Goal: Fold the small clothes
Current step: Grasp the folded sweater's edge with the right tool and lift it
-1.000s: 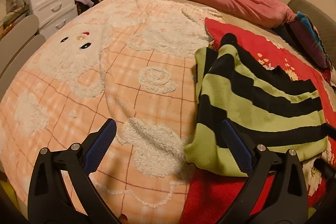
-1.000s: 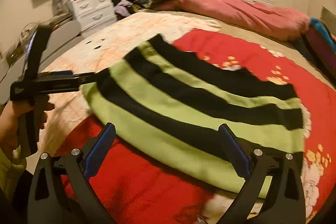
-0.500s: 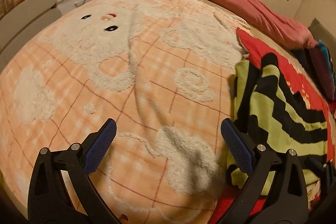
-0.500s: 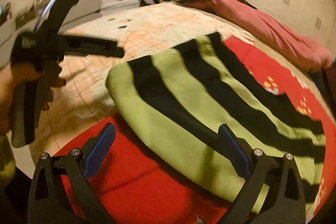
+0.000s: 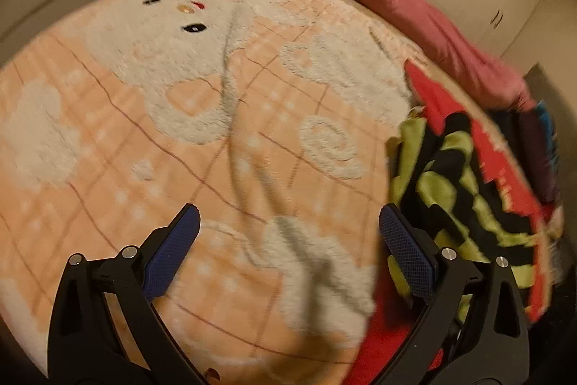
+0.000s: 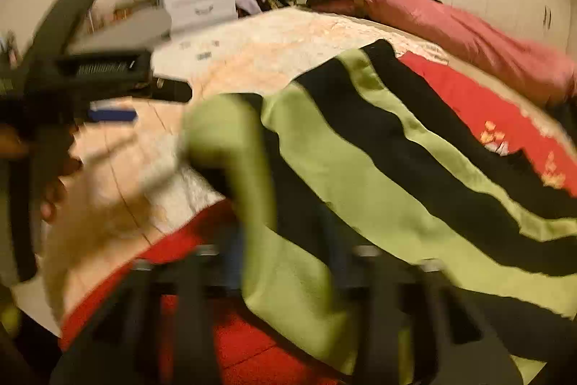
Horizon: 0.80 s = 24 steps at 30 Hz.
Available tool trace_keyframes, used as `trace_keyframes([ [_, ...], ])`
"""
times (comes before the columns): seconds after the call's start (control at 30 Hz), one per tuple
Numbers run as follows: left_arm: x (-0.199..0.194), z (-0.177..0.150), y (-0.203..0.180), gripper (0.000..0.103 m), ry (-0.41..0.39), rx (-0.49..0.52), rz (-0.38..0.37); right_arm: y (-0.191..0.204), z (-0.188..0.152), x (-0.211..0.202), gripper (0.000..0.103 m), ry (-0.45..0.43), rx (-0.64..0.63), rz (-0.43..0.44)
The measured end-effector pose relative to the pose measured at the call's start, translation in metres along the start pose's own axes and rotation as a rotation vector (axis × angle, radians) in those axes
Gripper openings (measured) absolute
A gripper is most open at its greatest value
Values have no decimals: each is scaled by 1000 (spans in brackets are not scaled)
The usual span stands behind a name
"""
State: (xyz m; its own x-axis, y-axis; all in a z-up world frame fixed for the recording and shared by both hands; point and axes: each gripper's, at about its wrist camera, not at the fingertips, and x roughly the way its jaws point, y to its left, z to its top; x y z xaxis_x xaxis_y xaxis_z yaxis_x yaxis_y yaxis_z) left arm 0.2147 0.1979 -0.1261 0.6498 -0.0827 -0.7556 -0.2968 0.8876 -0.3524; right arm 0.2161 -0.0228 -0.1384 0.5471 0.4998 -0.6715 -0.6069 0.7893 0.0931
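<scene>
Since the earlier frames the near hem of the striped garment [image 6: 378, 168] had risen from the red blanket [image 6: 468, 100] and now draped over the right gripper [image 6: 285, 262], while the left gripper [image 5: 288, 240] had swung away so the garment sat at the right edge of its view

Left wrist view: the left gripper hung wide open and empty above the peach plush blanket [image 5: 151, 139]; the green-and-black garment [image 5: 458, 201] lay bunched on the red blanket [image 5: 505, 147], beside the right-hand finger. A pink duvet [image 5: 425, 20] lay behind

Right wrist view: motion blur and overhanging cloth hid the right gripper's fingers; whether they were closed on the hem could not be told. The left gripper [image 6: 111, 92] was visible to the left over the peach blanket. The garment's stripes and long axis ran from near left toward far right

Handling, as judged: soft, light knit, limp, not fragile; best pinched at hem corners or a side seam, both layers together
</scene>
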Motion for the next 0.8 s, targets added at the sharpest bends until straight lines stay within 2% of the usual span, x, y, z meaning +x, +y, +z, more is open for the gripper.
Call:
trace_keyframes([
  [0.1, -5, 2, -1, 93, -7, -42, -80, -18, 2, -10, 7, -25, 92, 82],
  [0.23, -3, 4, -10, 93, 30, -79, -163, -27, 5, -32, 6, -72, 109, 138],
  [0.33, 7, 9, -25, 93, 72, -106, -229, -30, 4, -49, 5, -107, 107, 168],
  [0.43, 21, 21, -52, 93, 122, -77, -294, -31, 4, -56, 5, -119, 83, 165],
  [0.57, 56, 42, -88, 93, 237, -68, -384, -28, 0, -58, 5, -111, 65, 170],
  [0.73, 89, 48, -113, 93, 347, -17, -409, -25, -5, -54, 5, -91, 66, 175],
  [0.8, 98, 47, -119, 92, 356, -3, -376, -25, -7, -52, 5, -85, 74, 182],
])
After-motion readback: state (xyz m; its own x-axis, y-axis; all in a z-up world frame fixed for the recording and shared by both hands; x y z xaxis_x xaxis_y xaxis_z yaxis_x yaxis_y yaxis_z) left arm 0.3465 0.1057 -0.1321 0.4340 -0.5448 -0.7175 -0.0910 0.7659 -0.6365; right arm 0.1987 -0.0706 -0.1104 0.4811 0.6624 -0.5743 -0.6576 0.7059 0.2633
